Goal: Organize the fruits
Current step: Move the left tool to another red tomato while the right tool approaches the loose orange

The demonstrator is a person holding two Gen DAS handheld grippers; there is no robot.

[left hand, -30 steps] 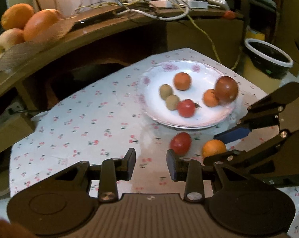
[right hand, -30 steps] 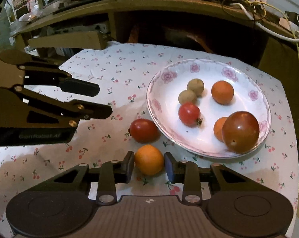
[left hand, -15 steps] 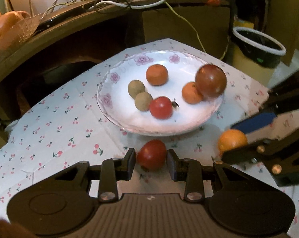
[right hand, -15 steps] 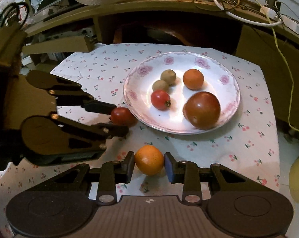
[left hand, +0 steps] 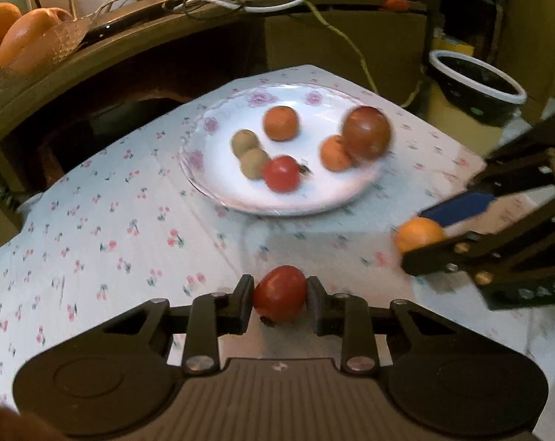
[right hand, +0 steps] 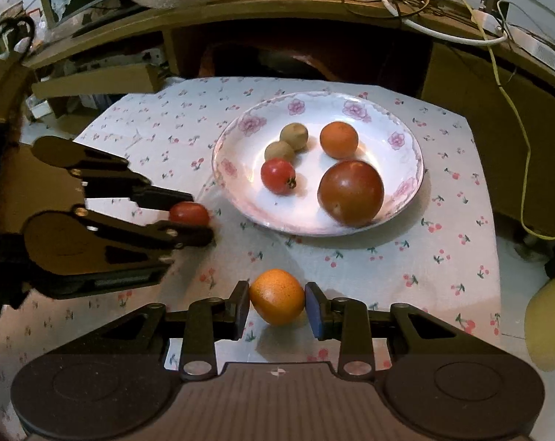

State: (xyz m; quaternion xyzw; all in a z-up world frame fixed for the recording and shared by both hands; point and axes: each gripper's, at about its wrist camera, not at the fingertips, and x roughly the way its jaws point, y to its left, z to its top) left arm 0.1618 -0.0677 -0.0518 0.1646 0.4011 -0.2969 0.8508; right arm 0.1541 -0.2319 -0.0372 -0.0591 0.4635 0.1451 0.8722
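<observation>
Now left hand-held gripper (left hand: pixel 280 298) clamps tomato (left hand: pixel 280 293); right hand-held gripper (right hand: pixel 277 303) clamps orange (right hand: pixel 277 296), both near bench front edge, short of plate (right hand: pixel 406 198). Risk: tomato bruised by squeeze, orange rolling off.

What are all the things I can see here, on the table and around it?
Plate: one, white with pink flowers, on the table.
Big tomato: one, dark red, on the plate.
Small tomato: one, red, on the plate.
Oranges: two on the plate; one hidden behind the big tomato in the right view.
Small round fruits: two, brownish green, on the plate.
Tablecloth: one, white with cherry print.
Fruit basket: one, on the wooden shelf behind, holding orange fruit.
Cables: several, white and yellow, on the shelf.
Bin: one, dark with white rim, beside the table.
Left tongs: closed on a red tomato.
Right tongs: closed on an orange.
</observation>
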